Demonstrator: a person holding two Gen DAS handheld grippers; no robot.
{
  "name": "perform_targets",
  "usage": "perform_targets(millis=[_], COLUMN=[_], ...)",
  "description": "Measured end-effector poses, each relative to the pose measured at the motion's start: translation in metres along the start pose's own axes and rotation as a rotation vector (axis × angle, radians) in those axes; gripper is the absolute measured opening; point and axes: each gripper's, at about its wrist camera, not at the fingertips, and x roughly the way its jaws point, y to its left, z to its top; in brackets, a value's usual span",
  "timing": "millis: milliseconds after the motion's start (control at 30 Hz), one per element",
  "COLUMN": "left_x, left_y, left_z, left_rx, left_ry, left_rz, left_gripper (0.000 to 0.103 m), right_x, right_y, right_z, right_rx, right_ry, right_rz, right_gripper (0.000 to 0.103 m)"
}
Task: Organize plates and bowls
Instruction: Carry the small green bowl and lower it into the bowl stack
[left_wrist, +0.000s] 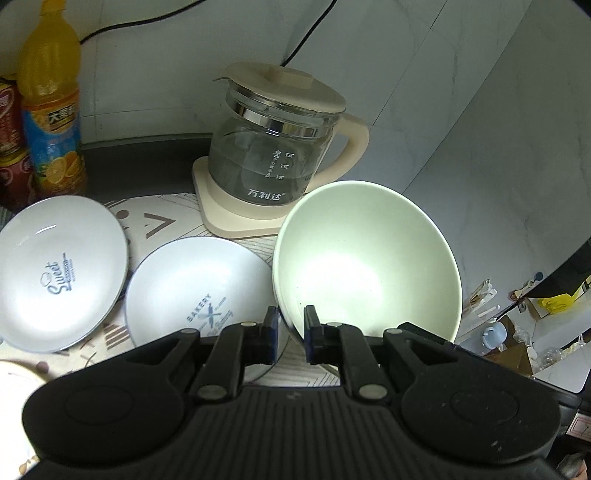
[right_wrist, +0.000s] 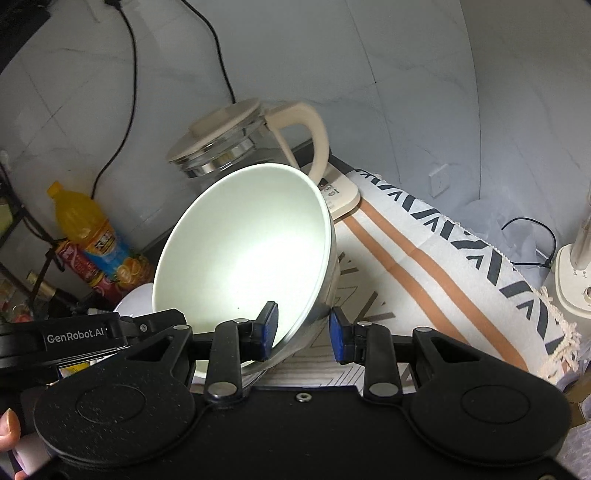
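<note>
A pale green bowl (left_wrist: 369, 266) hangs tilted, its inside facing both cameras. My left gripper (left_wrist: 291, 332) is shut on the bowl's near rim, one pad inside and one outside. In the right wrist view the same bowl (right_wrist: 243, 258) sits between the jaws of my right gripper (right_wrist: 303, 332), which is open. Its left pad is inside the bowl and its right pad stands a little clear of the outer wall. Two white plates lie on the cloth to the left: a "Sweet" plate (left_wrist: 59, 273) and a "Bakery" plate (left_wrist: 199, 291).
A glass kettle (left_wrist: 273, 147) on a beige base stands just behind the bowl against the wall. An orange drink bottle (left_wrist: 51, 110) and red cans (left_wrist: 9, 122) are at the far left. The patterned cloth (right_wrist: 443, 266) runs to the right toward a white appliance (right_wrist: 572, 273).
</note>
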Motion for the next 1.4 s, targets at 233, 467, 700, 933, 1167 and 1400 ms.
perform_targets(millis=[233,467,700,933,1167,1400], left_x=[-0.022,-0.039,-0.053,-0.066,-0.085,-0.096], left_y=[0.007,0.014,0.022,0.025,0.024,0.034], left_z=[-0.014,-0.027,-0.036,-0.048,-0.068,-0.094], left_rx=[-0.007,-0.010,-0.035,-0.064,-0.112,-0.152], left_ry=[-0.014,-0.014,-0.019,-0.035,-0.025,-0.011], left_rz=[0.000,0.006,0.022,0.050,0.096,0.132], left_gripper=[0.012,0.012,0.012,0.012,0.012,0.012], right_x=[-0.017,-0.029,-0.034,-0.040,-0.051,-0.053], right_y=[0.013,0.024,0.034,0.040,0.046,0.049], right_z=[-0.016,-0.032,-0.040,-0.046,-0.061,-0.079], right_rx=[-0.014,-0.035,-0.065,-0.102,-0.136,-0.143], right_ry=[-0.007,0.000,0.019,0.031,0.085,0.141], right_rz=[0.007,0.013,0.029,0.067,0.099,0.126], right_gripper=[0.030,0.030,0.030,0.030,0.031,0.031])
